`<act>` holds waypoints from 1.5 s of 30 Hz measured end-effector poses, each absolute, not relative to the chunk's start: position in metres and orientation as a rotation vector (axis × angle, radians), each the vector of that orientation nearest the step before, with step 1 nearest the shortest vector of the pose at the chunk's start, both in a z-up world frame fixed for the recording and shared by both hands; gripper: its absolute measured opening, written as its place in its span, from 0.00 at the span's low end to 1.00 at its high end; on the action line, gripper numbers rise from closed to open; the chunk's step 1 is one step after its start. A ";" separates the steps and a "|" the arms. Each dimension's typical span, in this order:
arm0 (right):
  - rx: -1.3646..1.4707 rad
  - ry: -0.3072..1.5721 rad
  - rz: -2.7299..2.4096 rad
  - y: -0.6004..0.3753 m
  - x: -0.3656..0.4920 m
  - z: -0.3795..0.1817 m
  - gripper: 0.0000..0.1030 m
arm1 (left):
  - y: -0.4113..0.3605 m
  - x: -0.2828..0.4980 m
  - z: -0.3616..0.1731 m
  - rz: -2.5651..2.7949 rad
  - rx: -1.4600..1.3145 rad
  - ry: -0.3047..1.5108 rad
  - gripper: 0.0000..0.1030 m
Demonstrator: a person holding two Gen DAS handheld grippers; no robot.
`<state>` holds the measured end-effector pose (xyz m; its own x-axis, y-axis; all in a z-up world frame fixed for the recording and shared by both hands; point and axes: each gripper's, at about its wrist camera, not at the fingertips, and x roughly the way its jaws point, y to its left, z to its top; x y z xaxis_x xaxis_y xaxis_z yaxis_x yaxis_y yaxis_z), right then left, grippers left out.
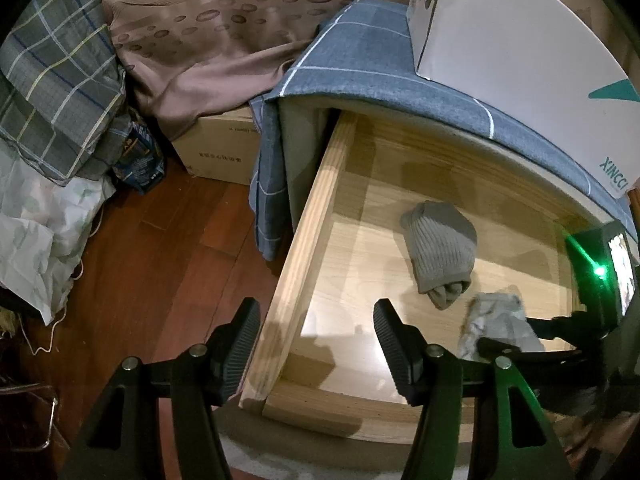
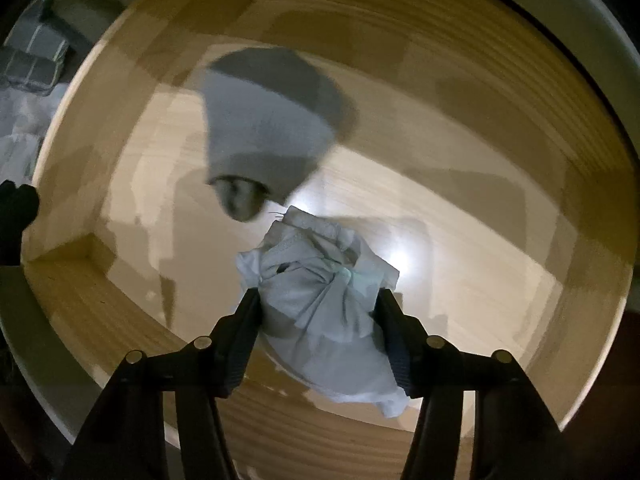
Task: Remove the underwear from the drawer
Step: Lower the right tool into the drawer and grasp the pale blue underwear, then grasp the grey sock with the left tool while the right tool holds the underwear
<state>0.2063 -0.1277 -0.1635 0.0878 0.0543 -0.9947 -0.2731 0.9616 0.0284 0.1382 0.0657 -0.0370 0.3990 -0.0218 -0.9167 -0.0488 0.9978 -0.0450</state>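
Note:
The wooden drawer [image 1: 312, 216] stands pulled open. In it lie a rolled grey ribbed sock bundle [image 1: 440, 252] and a crumpled pale grey underwear [image 1: 496, 324]. My right gripper [image 2: 316, 300] is shut on the underwear [image 2: 320, 292], which bunches between its fingers over the drawer floor [image 2: 460, 264]. The sock bundle [image 2: 268, 120] lies just beyond it. The right gripper also shows in the left wrist view [image 1: 532, 340] at the lower right. My left gripper [image 1: 316, 316] is open and empty above the drawer's left front corner.
A blue checked cloth [image 1: 360, 64] covers the cabinet top, with a white box [image 1: 520, 40] on it. A cardboard box [image 1: 220, 148], plaid bedding [image 1: 56, 80] and a plastic bag [image 1: 36, 232] stand on the wood floor [image 1: 168, 264] at left.

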 end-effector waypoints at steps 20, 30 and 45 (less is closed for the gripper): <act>0.077 1.513 -0.044 -0.250 0.190 -0.175 0.52 | 0.062 0.141 -0.040 0.014 -0.034 1.180 0.59; 0.098 1.536 -0.133 -0.274 0.188 -0.175 0.53 | 0.049 0.143 -0.046 -0.039 0.014 1.207 0.59; 0.090 1.519 -0.122 -0.260 0.171 -0.180 0.54 | -0.016 0.185 -0.052 -0.208 0.114 1.233 0.59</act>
<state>0.1711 -0.2603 -0.1804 0.0478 -0.0237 -0.9986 0.1354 0.9906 -0.0171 0.1850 -0.0162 -0.0519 0.3152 -0.0961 -0.9442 0.2195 0.9753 -0.0260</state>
